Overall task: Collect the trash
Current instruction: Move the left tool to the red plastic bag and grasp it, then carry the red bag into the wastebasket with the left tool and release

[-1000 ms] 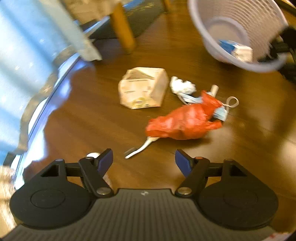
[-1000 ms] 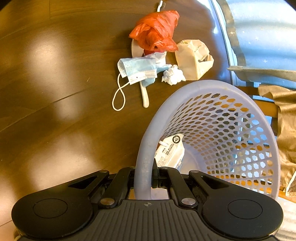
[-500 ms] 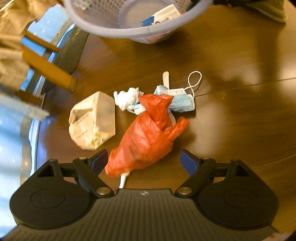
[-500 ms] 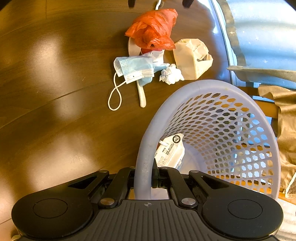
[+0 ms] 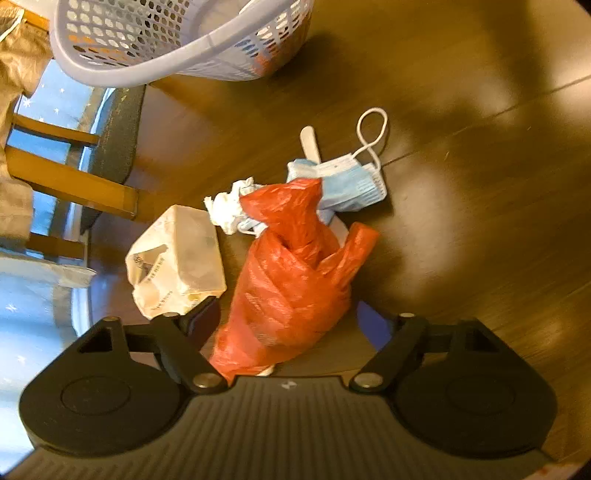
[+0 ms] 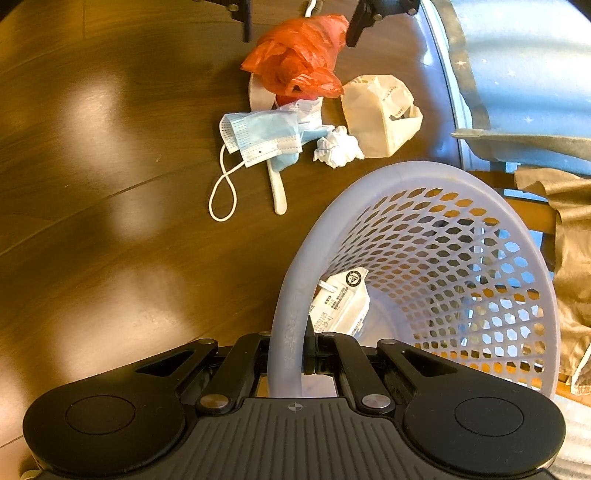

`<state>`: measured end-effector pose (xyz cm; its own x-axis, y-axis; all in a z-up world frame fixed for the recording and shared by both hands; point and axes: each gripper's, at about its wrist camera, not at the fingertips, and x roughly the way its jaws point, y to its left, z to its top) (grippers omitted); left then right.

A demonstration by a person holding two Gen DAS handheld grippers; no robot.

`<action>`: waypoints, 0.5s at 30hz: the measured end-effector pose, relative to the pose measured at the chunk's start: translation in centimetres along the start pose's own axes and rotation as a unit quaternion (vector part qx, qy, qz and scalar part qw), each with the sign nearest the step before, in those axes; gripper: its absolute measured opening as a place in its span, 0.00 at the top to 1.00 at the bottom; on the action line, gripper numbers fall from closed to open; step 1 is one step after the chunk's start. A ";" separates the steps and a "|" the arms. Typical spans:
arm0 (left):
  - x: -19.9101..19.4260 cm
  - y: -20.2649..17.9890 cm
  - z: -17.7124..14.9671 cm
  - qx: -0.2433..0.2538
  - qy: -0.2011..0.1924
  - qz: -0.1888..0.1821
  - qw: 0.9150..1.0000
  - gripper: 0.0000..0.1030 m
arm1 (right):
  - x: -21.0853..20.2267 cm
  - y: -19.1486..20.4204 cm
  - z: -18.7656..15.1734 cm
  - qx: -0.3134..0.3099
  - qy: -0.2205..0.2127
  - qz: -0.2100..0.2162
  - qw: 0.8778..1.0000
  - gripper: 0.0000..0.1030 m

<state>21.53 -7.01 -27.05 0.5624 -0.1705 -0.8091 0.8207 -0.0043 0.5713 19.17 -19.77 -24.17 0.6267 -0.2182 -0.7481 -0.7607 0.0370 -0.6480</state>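
Observation:
A crumpled red plastic bag (image 5: 291, 280) (image 6: 299, 55) lies on the wooden floor. My left gripper (image 5: 288, 317) (image 6: 297, 24) is open, its fingers on either side of the bag. Beside the bag lie a beige paper bag (image 5: 177, 262) (image 6: 380, 110), a white tissue ball (image 5: 227, 206) (image 6: 338, 147), a blue face mask (image 5: 351, 181) (image 6: 264, 134) and a white plastic utensil (image 6: 277, 188). My right gripper (image 6: 291, 354) is shut on the rim of a lavender mesh basket (image 6: 436, 258) (image 5: 166, 40), which holds a white packet (image 6: 341, 302).
A wooden chair leg (image 5: 70, 177) and a dark mat (image 5: 114, 147) stand left of the trash. A blue starred rug (image 6: 517, 66) lies to the right in the right wrist view, with brown fabric (image 6: 572, 229) draped near the basket. Bare floor (image 6: 92, 184) stretches left.
My left gripper has swung round and dropped toward the red bag, which now sits between its open fingers. The basket has tilted little and stays held by my right gripper.

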 end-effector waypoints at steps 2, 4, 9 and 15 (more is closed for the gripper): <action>0.3 0.1 0.1 0.004 0.003 -0.002 1.000 0.31 | 0.1 0.0 0.0 -0.001 -0.001 0.000 1.000 1.00; 0.5 0.1 0.1 0.007 0.005 -0.004 1.000 0.37 | 0.1 0.0 0.1 0.000 -0.001 0.001 1.000 1.00; 0.6 0.1 0.1 0.011 0.010 -0.006 1.000 0.48 | 0.1 0.1 0.1 0.000 0.000 0.000 1.000 1.00; -0.1 0.1 -0.2 0.002 0.010 -0.008 1.000 0.60 | 0.1 0.0 0.1 -0.003 -0.001 0.000 1.000 1.00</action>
<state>21.59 -6.76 -26.88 0.5505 -0.1510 -0.8210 0.8297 -0.0101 0.5582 19.24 -19.69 -24.32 0.6265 -0.2171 -0.7486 -0.7619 0.0321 -0.6470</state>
